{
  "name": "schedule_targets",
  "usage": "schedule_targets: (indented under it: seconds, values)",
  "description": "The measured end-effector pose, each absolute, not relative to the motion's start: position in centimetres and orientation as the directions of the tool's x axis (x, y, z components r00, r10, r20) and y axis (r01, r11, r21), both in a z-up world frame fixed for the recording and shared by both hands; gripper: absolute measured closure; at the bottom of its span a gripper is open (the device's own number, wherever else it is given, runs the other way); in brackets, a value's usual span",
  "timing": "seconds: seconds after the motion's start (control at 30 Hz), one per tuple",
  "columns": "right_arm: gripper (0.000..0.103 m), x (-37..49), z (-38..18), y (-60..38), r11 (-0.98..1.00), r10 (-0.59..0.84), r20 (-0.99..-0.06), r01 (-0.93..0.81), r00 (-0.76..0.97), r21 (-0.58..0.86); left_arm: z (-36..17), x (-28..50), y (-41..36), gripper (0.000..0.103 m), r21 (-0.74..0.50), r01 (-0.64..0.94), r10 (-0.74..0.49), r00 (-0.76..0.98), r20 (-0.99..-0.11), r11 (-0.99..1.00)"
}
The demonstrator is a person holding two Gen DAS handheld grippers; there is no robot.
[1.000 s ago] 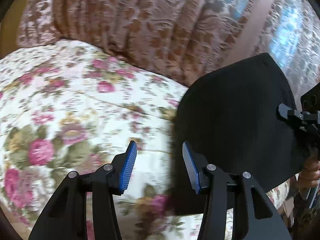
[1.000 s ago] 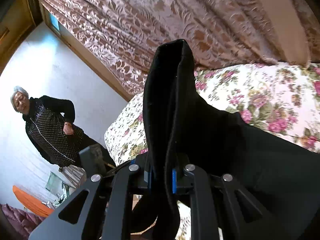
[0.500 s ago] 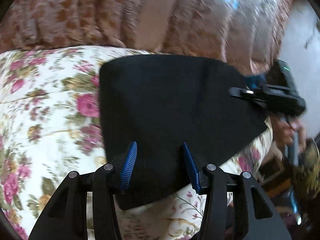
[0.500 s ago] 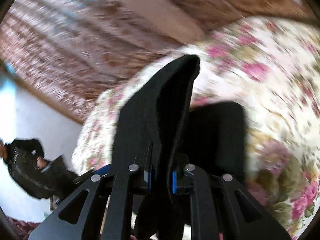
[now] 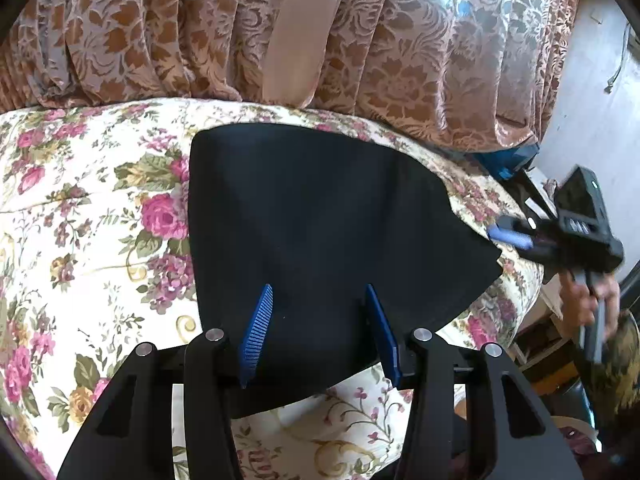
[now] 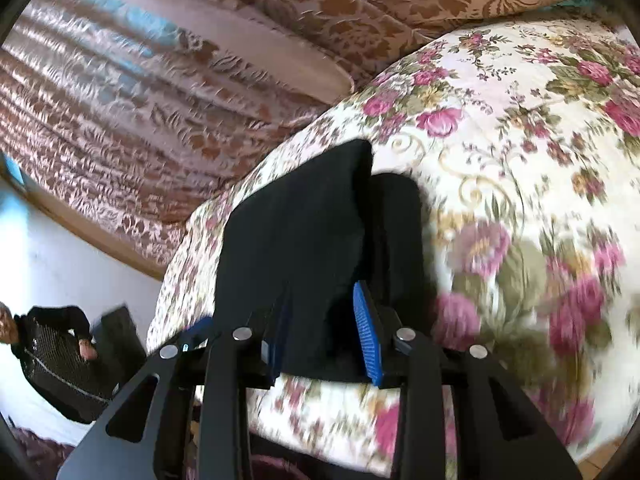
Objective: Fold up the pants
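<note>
Both grippers, left gripper (image 5: 318, 332) and right gripper (image 6: 324, 342), stand open around the limp, light black pants (image 5: 320, 216), best pinched at near corners.

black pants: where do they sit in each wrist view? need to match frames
Left wrist: black pants fill the centre, spread flat on the bed, past the open fingers.
Right wrist: black pants at centre, a bunched fold rising between the parted fingers.
Shared landmark: floral bedspread.
</note>
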State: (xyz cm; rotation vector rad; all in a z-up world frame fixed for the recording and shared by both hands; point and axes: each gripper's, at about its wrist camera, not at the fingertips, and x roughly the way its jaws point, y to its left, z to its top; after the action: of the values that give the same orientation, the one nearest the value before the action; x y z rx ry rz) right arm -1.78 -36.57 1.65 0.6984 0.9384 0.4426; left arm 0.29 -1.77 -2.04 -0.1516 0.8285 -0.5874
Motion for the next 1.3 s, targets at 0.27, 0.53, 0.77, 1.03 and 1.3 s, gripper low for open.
schedule_targets:
  seconds: [0.27,0.53,0.77,1.03,1.3]
  values:
    - [0.055,-3.5,0.2,-34.2,0.694,0.621,-0.609,0.015,0.493,0.72,-1.3,-0.2,-2.0,0.056,-0.29,0.431,-0.508,0.572,-0.644,0.854]
    - [0.096,-2.0,-1.1,-33.4,0.736,0.55,-0.654,0.068,0.518,0.673,-2.0,-0.8,-2.4,0.056,-0.22,0.408,-0.44,0.593,-0.675,0.886]
    - [0.097,-3.4,-1.3,-33.7,0.806,0.483,-0.709,0.055,0.513,0.589,-1.6,-1.0,-2.0,0.052,-0.129,0.328,-0.322,0.644,-0.694,0.936]
    - [0.097,-3.5,-3.7,-33.9,0.805,0.482,-0.709,0.059,0.514,0.59,-2.3,-1.0,-1.6,0.052,-0.131,0.3,-0.301,0.642,-0.706,0.945]
    - [0.072,-3.8,-0.7,-34.6,0.81,0.489,-0.695,0.022,0.528,0.587,-2.2,-0.9,-1.4,0.046,-0.119,0.27,-0.273,0.657,-0.703,0.956]
